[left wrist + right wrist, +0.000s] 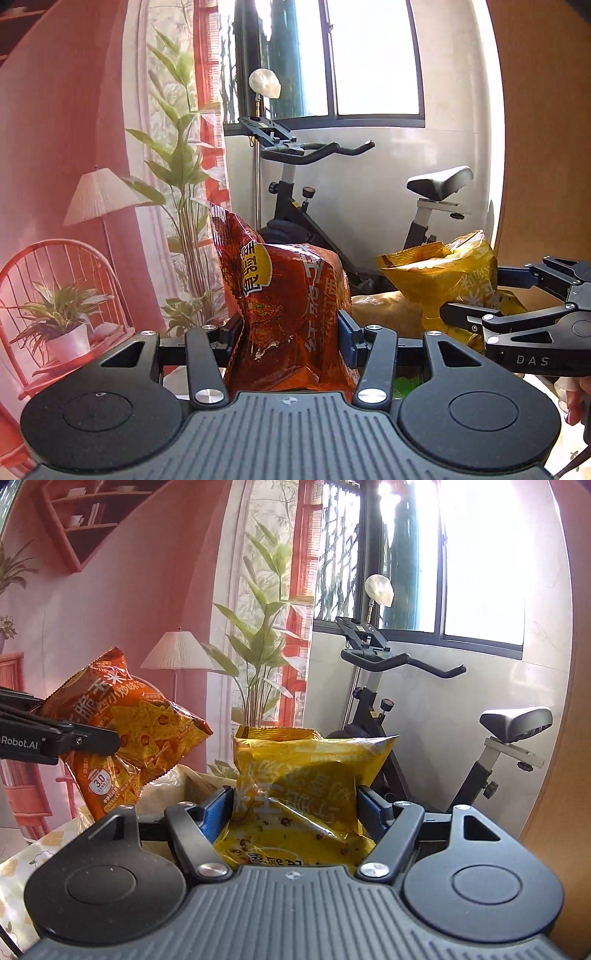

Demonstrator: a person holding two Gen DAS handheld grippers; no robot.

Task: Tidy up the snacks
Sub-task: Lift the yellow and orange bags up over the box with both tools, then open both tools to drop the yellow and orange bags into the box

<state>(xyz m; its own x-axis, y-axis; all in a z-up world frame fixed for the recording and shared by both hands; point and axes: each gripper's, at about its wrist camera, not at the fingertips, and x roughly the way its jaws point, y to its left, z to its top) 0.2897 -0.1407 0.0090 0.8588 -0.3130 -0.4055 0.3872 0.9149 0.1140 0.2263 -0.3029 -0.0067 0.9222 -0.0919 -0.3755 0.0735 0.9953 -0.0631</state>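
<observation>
My left gripper (291,328) is shut on an orange-red snack bag (288,295), which stands upright between its blue pads, lifted in the air. In the right wrist view that same orange-red snack bag (129,731) hangs at the left, pinched by the left gripper (92,740). My right gripper (295,808) is shut on a yellow snack bag (306,775), puffed and held upright. The left wrist view shows the yellow snack bag (443,273) at the right, with the right gripper (480,314) clamped on it.
An exercise bike (332,192) stands ahead under a window (369,59). A pink printed backdrop (110,609) with lamp and plants fills the left. A cardboard box (188,786) with a plastic bag and a patterned tablecloth (22,864) lie below. A wooden panel (580,738) is on the right.
</observation>
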